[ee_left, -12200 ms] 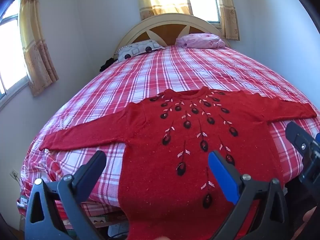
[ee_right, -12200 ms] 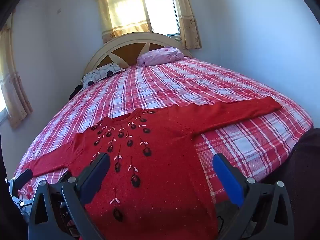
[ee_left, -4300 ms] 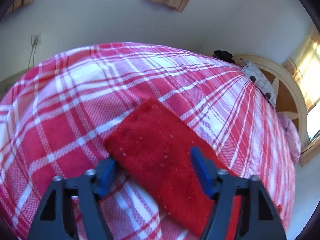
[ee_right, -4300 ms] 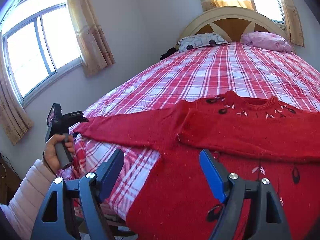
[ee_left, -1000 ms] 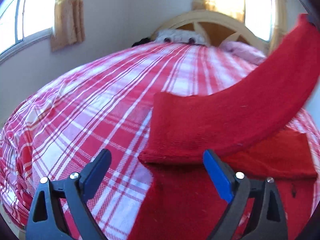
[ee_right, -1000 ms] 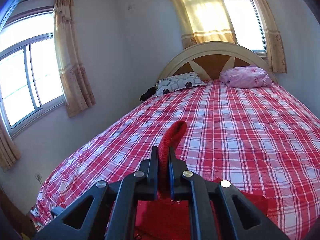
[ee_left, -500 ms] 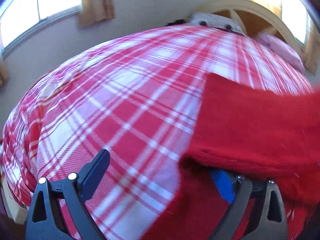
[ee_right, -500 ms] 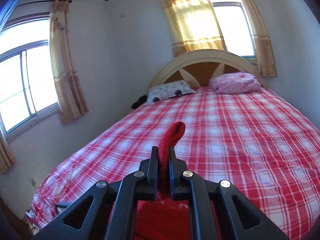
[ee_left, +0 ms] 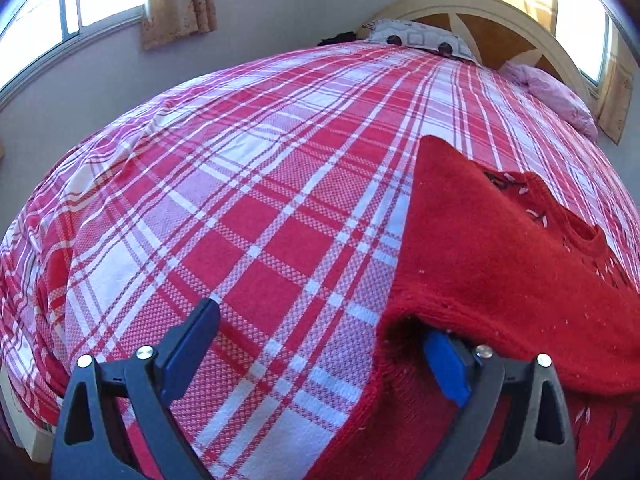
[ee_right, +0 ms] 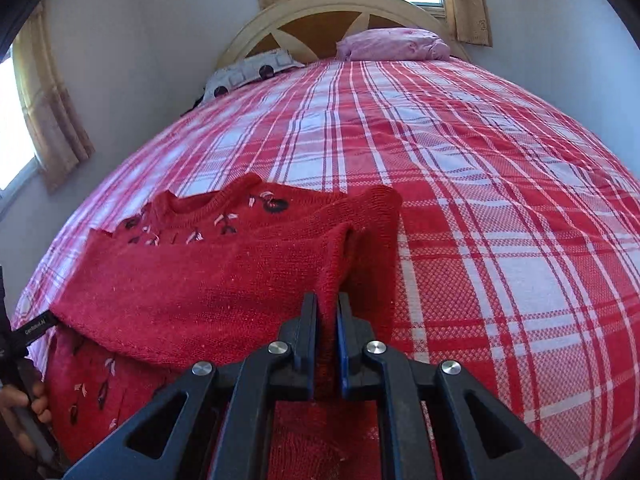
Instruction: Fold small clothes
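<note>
A red knit sweater [ee_right: 208, 276] with dark embroidered motifs lies near the foot of the bed, both sleeves folded across its chest. My right gripper [ee_right: 328, 312] is shut on the red sleeve fabric and holds it low over the sweater's right side. In the left wrist view the sweater [ee_left: 500, 248] fills the right side. My left gripper [ee_left: 320, 344] is open at the sweater's left edge; its right finger [ee_left: 444, 364] sits under the folded sleeve layer, and its left finger [ee_left: 188, 344] is over bare bedspread.
The red and white plaid bedspread [ee_right: 480, 160] covers the whole bed. A patterned pillow [ee_right: 248, 68] and a pink pillow [ee_right: 392, 44] lie at the headboard [ee_right: 320, 8]. Windows with curtains are on the far and left walls. The left hand [ee_right: 24, 404] shows at the left edge.
My right gripper has come down from high above the bed, laying the held sleeve across the sweater. My left gripper has stayed at the sweater's left edge, its right finger under the folded layer.
</note>
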Demonstrator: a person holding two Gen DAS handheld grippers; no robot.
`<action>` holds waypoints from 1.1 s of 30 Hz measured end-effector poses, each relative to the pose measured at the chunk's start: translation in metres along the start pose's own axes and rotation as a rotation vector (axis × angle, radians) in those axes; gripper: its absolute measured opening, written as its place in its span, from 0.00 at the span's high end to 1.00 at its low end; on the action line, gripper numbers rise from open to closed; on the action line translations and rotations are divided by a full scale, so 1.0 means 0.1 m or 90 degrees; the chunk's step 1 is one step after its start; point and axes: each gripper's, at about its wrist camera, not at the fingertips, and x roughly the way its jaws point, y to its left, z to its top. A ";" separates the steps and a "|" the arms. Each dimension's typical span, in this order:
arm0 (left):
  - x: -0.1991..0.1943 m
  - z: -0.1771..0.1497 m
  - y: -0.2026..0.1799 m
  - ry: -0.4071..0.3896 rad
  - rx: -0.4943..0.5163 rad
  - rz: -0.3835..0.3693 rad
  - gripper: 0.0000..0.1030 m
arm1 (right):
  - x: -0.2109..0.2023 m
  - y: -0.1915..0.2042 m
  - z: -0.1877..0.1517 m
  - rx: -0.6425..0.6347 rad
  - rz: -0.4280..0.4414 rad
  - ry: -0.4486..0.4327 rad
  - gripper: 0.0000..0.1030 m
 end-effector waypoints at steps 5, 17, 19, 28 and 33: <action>-0.12 -0.06 0.18 -0.001 0.031 -0.004 0.05 | -0.17 -0.03 0.01 0.030 0.013 0.022 0.80; -0.41 0.30 -0.19 -0.090 0.099 -0.087 0.05 | -0.52 0.62 0.15 -0.119 -0.040 -0.085 0.60; -0.32 0.34 -0.42 -0.091 0.130 -0.098 0.05 | -0.31 0.69 0.17 -0.120 -0.019 -0.059 0.60; 0.33 0.46 -0.57 -0.004 0.118 -0.046 0.00 | 0.22 0.38 0.10 0.015 0.038 0.015 0.60; 0.11 0.39 -0.66 -0.040 0.200 -0.032 0.00 | 0.03 0.47 0.12 -0.002 0.023 0.003 0.60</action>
